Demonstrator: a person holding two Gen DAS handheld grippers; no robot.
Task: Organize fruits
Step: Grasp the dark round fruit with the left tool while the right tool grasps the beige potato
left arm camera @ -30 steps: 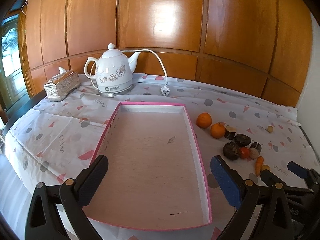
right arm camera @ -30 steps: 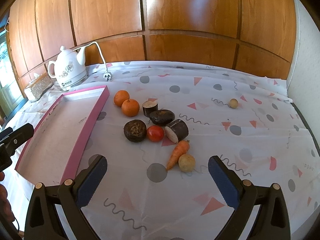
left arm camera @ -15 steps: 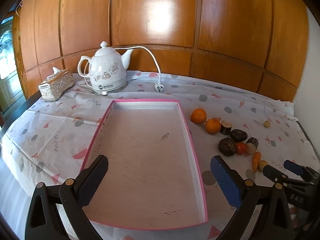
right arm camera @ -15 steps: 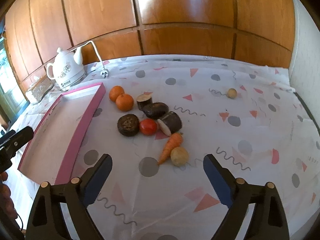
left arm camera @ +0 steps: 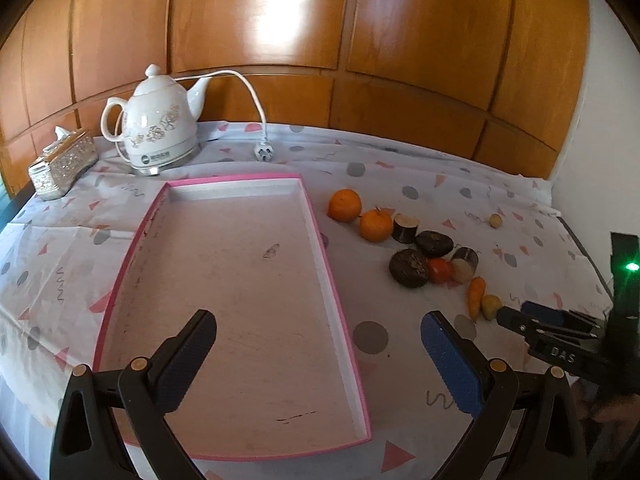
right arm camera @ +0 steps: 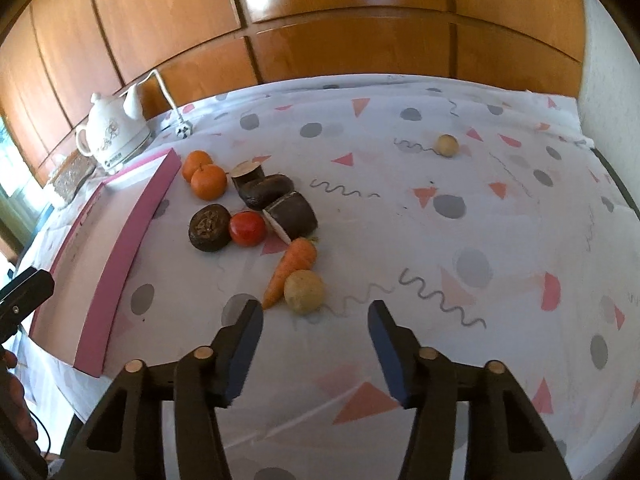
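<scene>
Both my tools spread wide, gripping nothing: left tool (left arm camera: pixel 318 350) over the pink tray (left arm camera: pixel 320 236), right tool (right arm camera: pixel 315 320) just short of the potato (right arm camera: pixel 303 291). Potato touches the carrot (right arm camera: pixel 291 266) on the table (right arm camera: pixel 440 240); oranges (right arm camera: pixel 208 181) sit beside the tray.

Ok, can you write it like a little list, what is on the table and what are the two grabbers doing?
tray: pink tray, nothing in it
oranges: two oranges, just right of the tray
tomato: red tomato between two dark pieces
carrot: carrot touching the potato
far ball: small pale ball, alone near the back
kettle: white kettle behind the tray, unplugged
left gripper: left gripper open, over the tray
right gripper: right gripper open, close in front of the potato, holding nothing
</scene>
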